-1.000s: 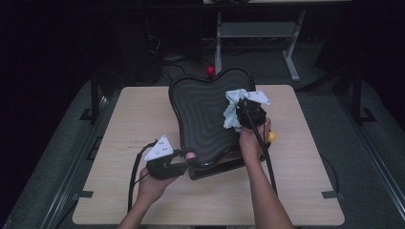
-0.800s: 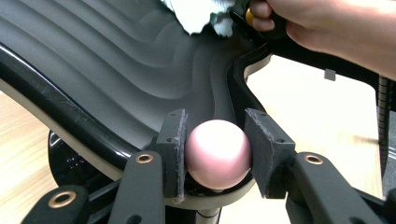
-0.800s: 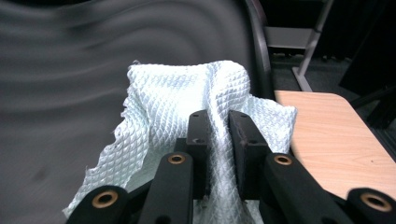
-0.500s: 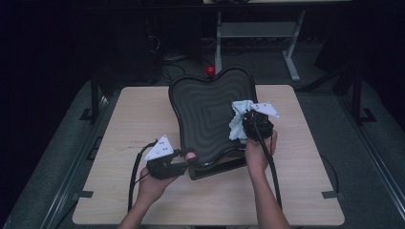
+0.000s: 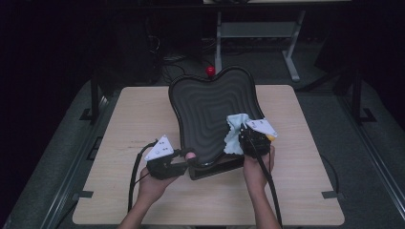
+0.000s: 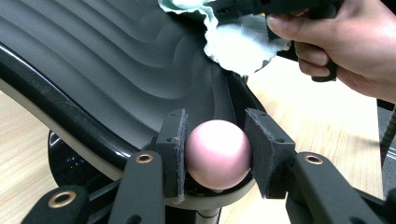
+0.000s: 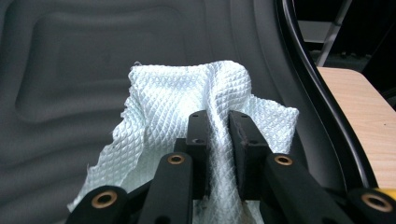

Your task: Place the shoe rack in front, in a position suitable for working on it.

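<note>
A black ridged, heart-shaped seat shell [image 5: 205,107] lies tilted on the table. At its near edge sits a pink ball [image 5: 190,155], and my left gripper [image 5: 187,160] is shut on it; in the left gripper view the ball [image 6: 218,154] is squeezed between both pads. My right gripper [image 5: 244,137] is shut on a pale waffle-weave cloth [image 5: 234,136] pressed against the shell's near right part. In the right gripper view the cloth [image 7: 187,98] bunches between the jaws of the right gripper [image 7: 218,123] over the ridged surface [image 7: 70,56]. The left gripper view shows the cloth [image 6: 238,42] too.
The wooden table [image 5: 133,124] has bare room left and right of the shell. A red knob [image 5: 210,70] shows just behind the shell's far edge. A metal desk frame [image 5: 258,28] stands beyond the table in the dark.
My right gripper has dragged the cloth down the shell's right side toward the near edge. The left gripper has stayed on the pink ball.
</note>
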`<state>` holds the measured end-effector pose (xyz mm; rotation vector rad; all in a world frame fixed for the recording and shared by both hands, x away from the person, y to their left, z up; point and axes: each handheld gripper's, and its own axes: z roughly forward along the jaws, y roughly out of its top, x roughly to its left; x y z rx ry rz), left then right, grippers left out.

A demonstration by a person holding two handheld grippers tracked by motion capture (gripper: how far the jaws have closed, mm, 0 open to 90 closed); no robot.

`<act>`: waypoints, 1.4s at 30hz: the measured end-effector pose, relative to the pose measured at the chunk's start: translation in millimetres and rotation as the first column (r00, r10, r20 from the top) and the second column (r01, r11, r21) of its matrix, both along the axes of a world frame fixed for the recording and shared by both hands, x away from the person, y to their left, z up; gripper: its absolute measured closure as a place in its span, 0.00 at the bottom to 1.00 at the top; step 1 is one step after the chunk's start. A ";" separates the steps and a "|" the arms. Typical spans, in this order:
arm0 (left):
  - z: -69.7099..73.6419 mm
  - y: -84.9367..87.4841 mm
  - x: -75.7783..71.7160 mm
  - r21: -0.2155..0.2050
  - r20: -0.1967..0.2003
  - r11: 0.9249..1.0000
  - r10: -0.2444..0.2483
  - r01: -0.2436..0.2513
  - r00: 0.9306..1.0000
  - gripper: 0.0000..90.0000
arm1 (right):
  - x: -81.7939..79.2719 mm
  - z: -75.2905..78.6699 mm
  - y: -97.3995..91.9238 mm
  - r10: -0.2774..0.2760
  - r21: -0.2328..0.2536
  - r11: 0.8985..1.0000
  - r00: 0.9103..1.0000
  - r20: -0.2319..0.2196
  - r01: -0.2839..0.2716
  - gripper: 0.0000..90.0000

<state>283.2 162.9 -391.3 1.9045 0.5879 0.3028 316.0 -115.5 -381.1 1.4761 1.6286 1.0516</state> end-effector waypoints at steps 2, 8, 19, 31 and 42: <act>0.2 -0.1 -0.1 0.004 0.001 1.000 0.001 -0.001 1.000 0.67 | -1.8 -1.8 -5.4 -0.019 0.006 1.000 1.000 0.000 0.019 0.87; 0.2 -0.3 -0.2 0.005 0.003 1.000 0.003 -0.003 1.000 0.67 | -16.5 -8.5 1.8 0.068 0.062 0.996 0.998 0.005 -0.068 0.87; 0.6 0.4 -1.0 0.010 0.006 1.000 0.013 -0.013 1.000 0.67 | -48.0 -27.5 9.5 0.111 0.025 0.993 0.986 0.123 -0.115 0.86; -1.4 0.7 1.4 -0.009 0.009 1.000 0.029 -0.029 1.000 0.67 | -73.4 -42.5 31.5 0.151 0.011 0.987 0.952 0.265 -0.159 0.87; -1.7 -0.2 4.8 -0.015 0.007 0.999 0.048 -0.048 0.999 0.67 | -103.0 -73.5 53.5 0.153 0.064 0.983 0.956 0.249 -0.174 0.88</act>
